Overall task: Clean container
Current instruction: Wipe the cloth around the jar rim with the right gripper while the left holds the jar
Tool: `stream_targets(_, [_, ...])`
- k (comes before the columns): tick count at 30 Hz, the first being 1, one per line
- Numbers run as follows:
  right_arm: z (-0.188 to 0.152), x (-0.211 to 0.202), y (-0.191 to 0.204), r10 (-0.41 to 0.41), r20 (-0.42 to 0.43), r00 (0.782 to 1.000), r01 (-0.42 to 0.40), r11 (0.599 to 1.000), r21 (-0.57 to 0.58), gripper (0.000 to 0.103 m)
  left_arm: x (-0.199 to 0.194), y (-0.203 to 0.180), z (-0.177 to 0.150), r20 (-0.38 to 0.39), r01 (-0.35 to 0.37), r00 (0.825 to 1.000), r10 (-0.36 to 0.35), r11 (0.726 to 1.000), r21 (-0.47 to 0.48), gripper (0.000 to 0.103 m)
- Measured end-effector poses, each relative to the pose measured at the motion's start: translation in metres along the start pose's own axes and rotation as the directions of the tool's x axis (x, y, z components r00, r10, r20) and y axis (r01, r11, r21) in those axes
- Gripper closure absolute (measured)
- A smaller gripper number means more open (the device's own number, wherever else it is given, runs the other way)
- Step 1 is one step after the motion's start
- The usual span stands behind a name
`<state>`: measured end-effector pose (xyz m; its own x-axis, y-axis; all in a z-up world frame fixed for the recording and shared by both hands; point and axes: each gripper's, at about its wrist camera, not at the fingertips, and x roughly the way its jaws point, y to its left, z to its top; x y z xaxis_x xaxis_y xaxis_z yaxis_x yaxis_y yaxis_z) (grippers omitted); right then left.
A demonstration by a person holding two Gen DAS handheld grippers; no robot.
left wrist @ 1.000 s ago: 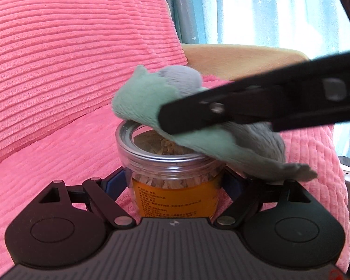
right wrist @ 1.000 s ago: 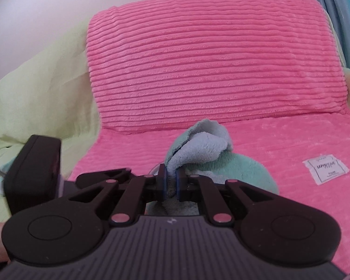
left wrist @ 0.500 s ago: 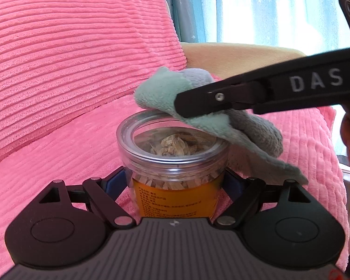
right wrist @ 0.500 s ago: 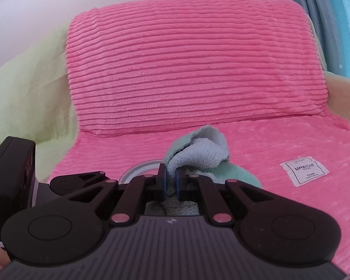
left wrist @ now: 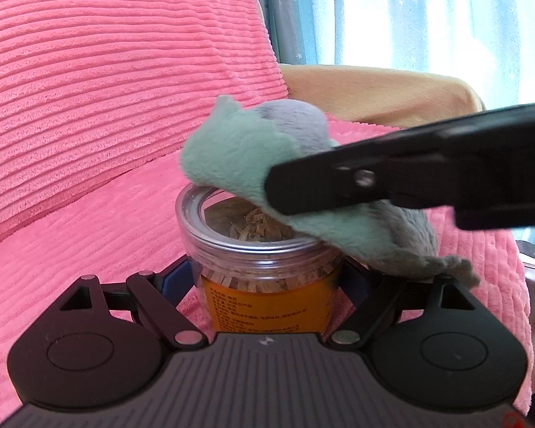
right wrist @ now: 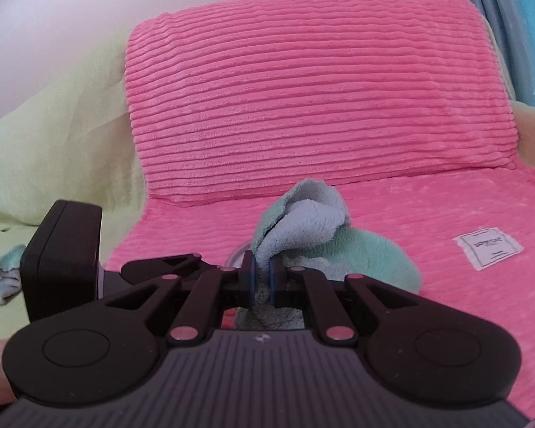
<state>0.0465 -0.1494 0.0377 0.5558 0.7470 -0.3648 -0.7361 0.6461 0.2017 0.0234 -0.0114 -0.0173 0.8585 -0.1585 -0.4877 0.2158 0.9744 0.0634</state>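
Left gripper (left wrist: 267,281), seen from its own wrist camera, has its fingers pressed against both sides of the jar (left wrist: 264,260), holding it upright at 6 o'clock over the pink seat cover (left wrist: 100,235), presumably so its top stays steady for wiping. A green-grey cloth (left wrist: 246,157) lies on the lid from 12 round to 3 o'clock, carried by the right gripper's black finger (left wrist: 392,178) reaching in from 3 o'clock. The jar's base and the left pads are hidden behind the gripper body.

From the right wrist camera, the right gripper (right wrist: 262,278) pinches a fold of the cloth (right wrist: 303,224) tightly at centre. Only a sliver of the jar's rim (right wrist: 236,254) shows at 9 o'clock of the cloth; whether cloth touches lid there I cannot tell. A white tag (right wrist: 487,251) sits at 3 o'clock.
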Motion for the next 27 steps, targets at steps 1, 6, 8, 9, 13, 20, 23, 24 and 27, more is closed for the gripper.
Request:
stream_targets(1, [0.001, 0.003, -0.001, 0.000, 0.002, 1.000, 0.000, 1.000, 0.000, 0.098, 0.002, 0.003, 0.000, -0.002, 0.002, 1.000, -0.002, 1.000, 0.004, 0.018])
stream_targets(6, [0.002, 0.012, -0.005, -0.029, 0.018, 0.999, 0.030, 0.999, -0.036, 0.098, 0.002, 0.003, 0.000, -0.002, 0.004, 1.000, -0.004, 1.000, 0.007, 0.018])
stream_targets(8, [0.002, 0.012, -0.008, -0.059, 0.023, 0.998, 0.060, 0.997, -0.051, 0.098, 0.002, 0.002, 0.000, -0.001, 0.004, 1.000, -0.004, 1.000, 0.009, 0.018])
stream_targets(9, [0.003, 0.011, -0.010, -0.073, 0.024, 0.997, 0.075, 0.996, -0.055, 0.098, 0.002, 0.002, 0.000, 0.000, 0.004, 1.000, -0.004, 1.000, 0.010, 0.018])
stream_targets(13, [0.002, 0.004, -0.018, -0.098, 0.023, 0.995, 0.099, 0.994, -0.047, 0.098, 0.001, 0.001, -0.001, 0.000, 0.006, 1.000, -0.006, 1.000, 0.014, 0.018])
stream_targets(20, [-0.006, -0.017, -0.008, -0.041, 0.001, 0.999, 0.041, 0.998, -0.048, 0.097, -0.001, 0.002, -0.002, 0.000, 0.011, 1.000, -0.011, 1.000, 0.011, 0.018])
stream_targets(23, [-0.009, -0.018, -0.004, 0.009, 0.000, 1.000, -0.009, 0.999, -0.034, 0.097, -0.001, 0.002, -0.001, 0.000, 0.011, 1.000, -0.011, 1.000, 0.006, 0.018])
stream_targets(24, [-0.008, -0.016, -0.004, 0.018, 0.001, 1.000, -0.018, 1.000, -0.026, 0.097, -0.001, 0.002, -0.001, 0.000, 0.010, 1.000, -0.010, 1.000, 0.004, 0.018])
stream_targets(27, [-0.007, -0.010, -0.005, 0.043, 0.005, 0.999, -0.043, 0.999, -0.002, 0.097, -0.001, 0.002, -0.001, -0.001, 0.009, 1.000, -0.009, 1.000, 0.003, 0.018])
